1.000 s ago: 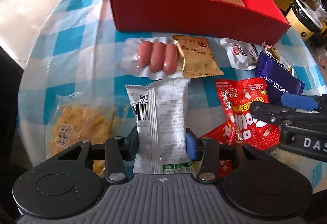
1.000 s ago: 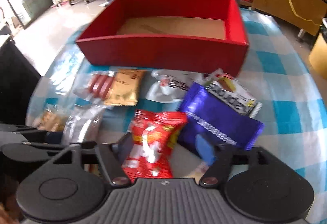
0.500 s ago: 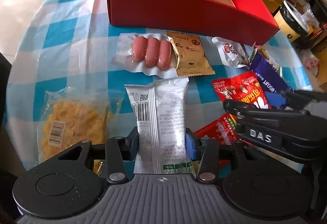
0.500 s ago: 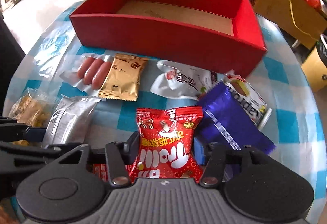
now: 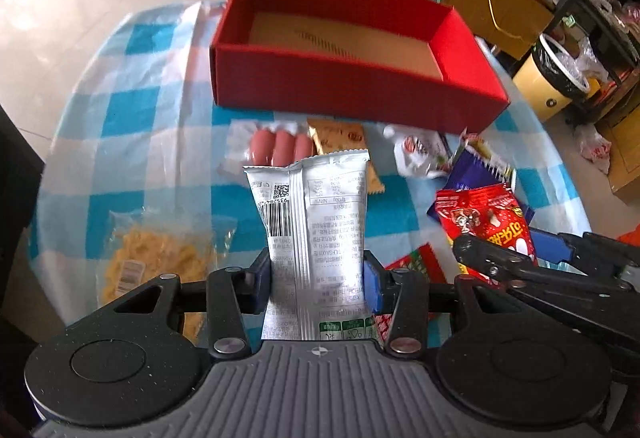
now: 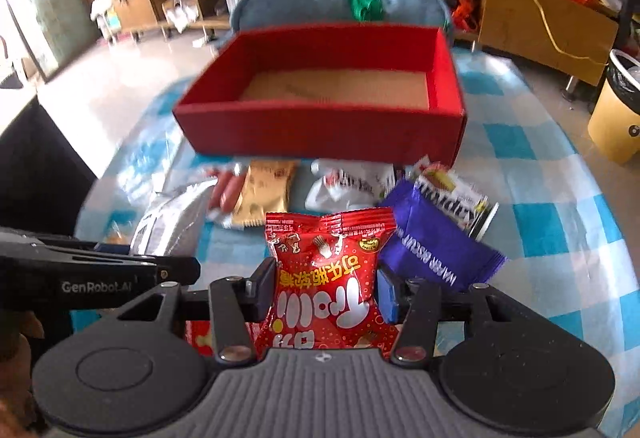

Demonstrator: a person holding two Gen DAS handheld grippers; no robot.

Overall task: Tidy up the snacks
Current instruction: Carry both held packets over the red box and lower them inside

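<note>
Left gripper [image 5: 316, 280] is clamped on a silver snack packet [image 5: 314, 234], both pads pressed against the packet's lower sides; the packet stands upright, barcode side to the camera, on the near side of the red box [image 5: 352, 86]. Right gripper [image 6: 324, 292] is clamped on a red candy bag [image 6: 326, 278], which likewise stands upright between the pads — also on the near side of the box. Whether either packet clears the cloth cannot be told. The red box sits open-topped on the blue-checked tablecloth [image 5: 120, 110], showing a bare cardboard floor. Just in front of the box's near wall lie a sausage pack [image 5: 280, 150], a gold sachet [image 5: 340, 138] touching it, a white pouch [image 5: 420, 154] and, toward the box's right corner, a purple biscuit pack [image 6: 436, 258] overlapping another printed packet [image 6: 452, 194]. Further from the box, on its left side, lies a clear bag of yellow crisps [image 5: 160, 266]. Behind the box — a blue cushion [image 6: 300, 10].
</note>
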